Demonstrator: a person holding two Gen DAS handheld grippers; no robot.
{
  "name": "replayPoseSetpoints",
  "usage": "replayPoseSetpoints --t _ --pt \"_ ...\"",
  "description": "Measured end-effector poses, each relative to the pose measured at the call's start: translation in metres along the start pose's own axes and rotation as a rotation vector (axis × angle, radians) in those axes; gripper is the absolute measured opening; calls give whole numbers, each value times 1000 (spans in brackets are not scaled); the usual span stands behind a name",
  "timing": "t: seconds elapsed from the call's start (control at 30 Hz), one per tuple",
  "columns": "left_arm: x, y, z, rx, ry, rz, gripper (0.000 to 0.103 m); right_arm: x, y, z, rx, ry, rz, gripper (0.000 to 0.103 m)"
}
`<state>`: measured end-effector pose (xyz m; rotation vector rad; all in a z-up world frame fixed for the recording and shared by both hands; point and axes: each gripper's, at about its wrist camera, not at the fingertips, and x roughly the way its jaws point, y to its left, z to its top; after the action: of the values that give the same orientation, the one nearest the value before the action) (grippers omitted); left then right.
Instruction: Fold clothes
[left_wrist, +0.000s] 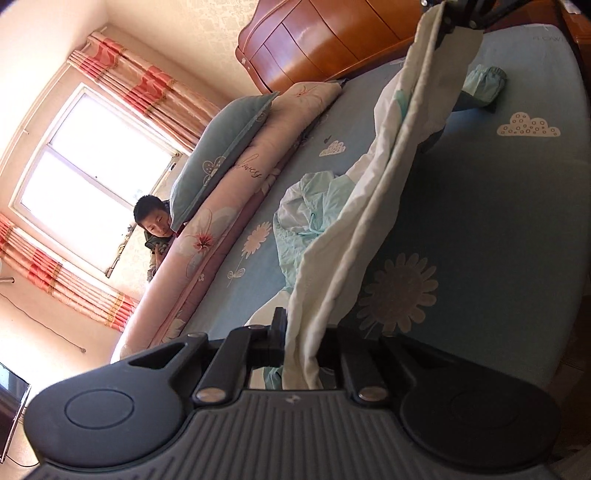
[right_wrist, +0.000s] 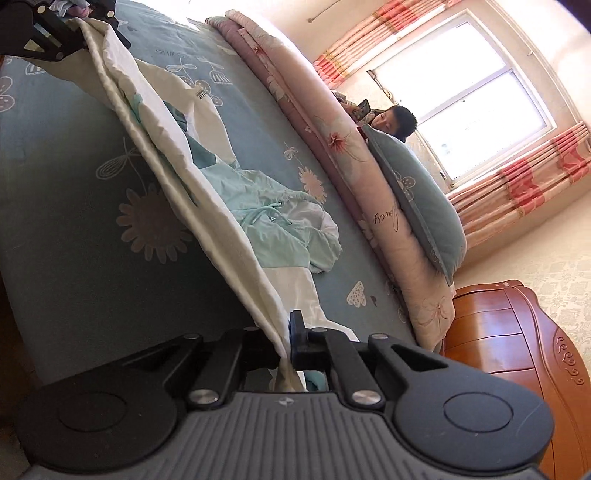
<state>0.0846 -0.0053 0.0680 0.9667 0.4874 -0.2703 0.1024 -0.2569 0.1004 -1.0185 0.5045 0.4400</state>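
The quilt roll hid most of the seated person; the garment's gripped hem vanished between jaws.

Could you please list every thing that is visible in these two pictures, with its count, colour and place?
White and mint-green hooded garment: one, stretched by its hem between both grippers, hood end lying on the bed.
Blue-grey bedsheet with flower and cloud prints: one, covering the bed.
Pink floral rolled quilt: one, along the far edge of the bed.
Grey-blue pillow: one, on the quilt.
Brown wooden headboard: one, at the bed's end.
Window: one, bright, with pink striped curtains.
Person: one, behind the quilt.
Left gripper: black, shut on the hem.
Right gripper: black, shut on the hem.
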Motion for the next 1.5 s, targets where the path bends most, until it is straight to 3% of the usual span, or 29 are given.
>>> replayPoseSetpoints --t 0.17,0.33,0.5,0.73,0.8,0.9,1.03,1.13,1.23,1.3,1.4,1.5 --pt "3 -23 -12 64 74 -213 6 -3 12 -17 -27 69 192 5" --pt "36 -77 -34 111 175 -377 6 44 63 -42 -39 209 387 5" --pt "61 -107 -51 133 251 -473 6 81 111 -66 -81 328 526 5" --pt "85 -109 -64 66 299 -542 6 117 121 -74 -9 385 614 7" --pt "89 -113 -68 52 307 -549 8 123 122 -76 20 393 629 13" --pt "93 -120 -75 13 322 -572 22 128 125 -80 52 404 659 32" --pt "84 -128 -82 -16 334 -625 49 123 133 -89 89 418 714 41" --pt "68 -125 -85 -20 326 -649 50 110 123 -92 121 415 756 42" --pt "52 -93 -78 -108 285 -688 53 93 99 -88 163 375 745 42" --pt "44 -59 -74 -190 237 -640 54 86 70 -81 230 323 699 43" --pt "48 -1 -70 -367 175 -504 68 87 22 -68 375 233 609 45" --pt "65 19 -72 -451 168 -399 70 96 12 -58 460 159 557 45"
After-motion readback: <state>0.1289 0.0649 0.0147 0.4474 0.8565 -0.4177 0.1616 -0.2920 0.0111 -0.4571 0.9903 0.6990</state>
